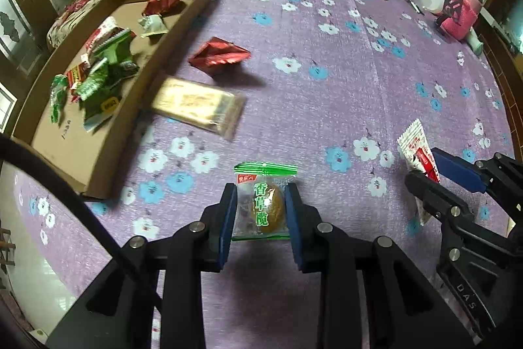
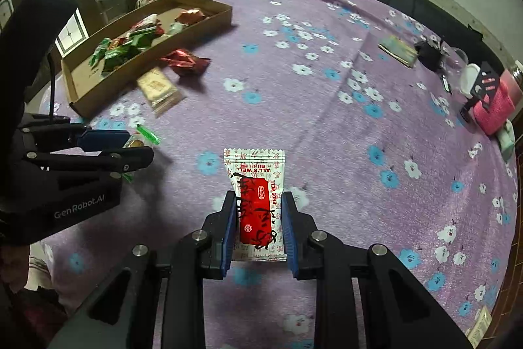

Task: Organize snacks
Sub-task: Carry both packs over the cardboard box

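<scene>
Nearest the left wrist camera, the left tongs (image 1: 261, 211) are clamped on a clear packet with green print (image 1: 264, 201), the blue pads squeezing its sides around a brown lump that looks like an olive. Beside them the right tongs (image 2: 258, 223) are closed on a white sachet with a red label (image 2: 256, 205), gripped across its lower half so the crimped top stands free. Both packets hang clear above the purple flowered cloth (image 1: 327, 87) that covers the table.

Both seem feather-light. The green one is slick film around a firm core, so a hold across the lump, as now, should keep it from sliding; gripping only the flat seal would probably let it swing. The sachet is thin and floppy, likely to bend over the pads, and needs only gentle pressure.

Further out lie a long pale wrapped bar (image 1: 199, 108) and a red foil packet (image 1: 219, 54), both just beside the cardboard tray (image 1: 183, 31). Several green and red snacks already sit in the tray, which is probably where these two belong.
</scene>
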The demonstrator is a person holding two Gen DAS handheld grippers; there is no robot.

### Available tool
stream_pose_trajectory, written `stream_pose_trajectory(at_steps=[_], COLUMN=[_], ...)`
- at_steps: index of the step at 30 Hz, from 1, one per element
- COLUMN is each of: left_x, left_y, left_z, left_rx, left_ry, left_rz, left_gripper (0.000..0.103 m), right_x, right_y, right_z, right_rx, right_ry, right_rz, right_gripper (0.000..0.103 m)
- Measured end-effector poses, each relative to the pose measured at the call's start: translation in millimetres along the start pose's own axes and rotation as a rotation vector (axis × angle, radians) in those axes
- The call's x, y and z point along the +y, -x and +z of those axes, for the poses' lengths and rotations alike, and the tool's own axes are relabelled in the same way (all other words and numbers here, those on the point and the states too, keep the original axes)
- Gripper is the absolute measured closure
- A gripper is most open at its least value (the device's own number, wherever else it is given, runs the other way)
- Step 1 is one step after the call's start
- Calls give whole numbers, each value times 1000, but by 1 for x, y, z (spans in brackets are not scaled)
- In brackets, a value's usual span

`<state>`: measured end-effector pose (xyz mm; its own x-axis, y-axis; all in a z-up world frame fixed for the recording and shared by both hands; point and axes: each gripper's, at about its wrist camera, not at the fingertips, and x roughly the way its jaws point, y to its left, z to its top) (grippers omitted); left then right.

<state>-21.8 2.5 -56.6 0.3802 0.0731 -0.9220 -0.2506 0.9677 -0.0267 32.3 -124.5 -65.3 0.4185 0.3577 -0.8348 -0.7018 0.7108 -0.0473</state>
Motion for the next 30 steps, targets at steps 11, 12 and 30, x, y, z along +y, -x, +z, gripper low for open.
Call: stream_pose_trajectory(at_steps=[11,12,30], left_x=[50,57,224], left_y=[15,18,23], left_z=[5,6,59], left_rx=[-11,-12,-61], left_ry=[17,26,224], left_rz=[-46,-47,101], left_gripper=[71,71,71], right_x=[49,56,175], right_y=[-3,-5,-46], right_z=[43,49,148], right_rx=[-30,-35,-78], right_ry=[27,39,175], right_rz=[65,71,251], right_gripper=[78,78,77])
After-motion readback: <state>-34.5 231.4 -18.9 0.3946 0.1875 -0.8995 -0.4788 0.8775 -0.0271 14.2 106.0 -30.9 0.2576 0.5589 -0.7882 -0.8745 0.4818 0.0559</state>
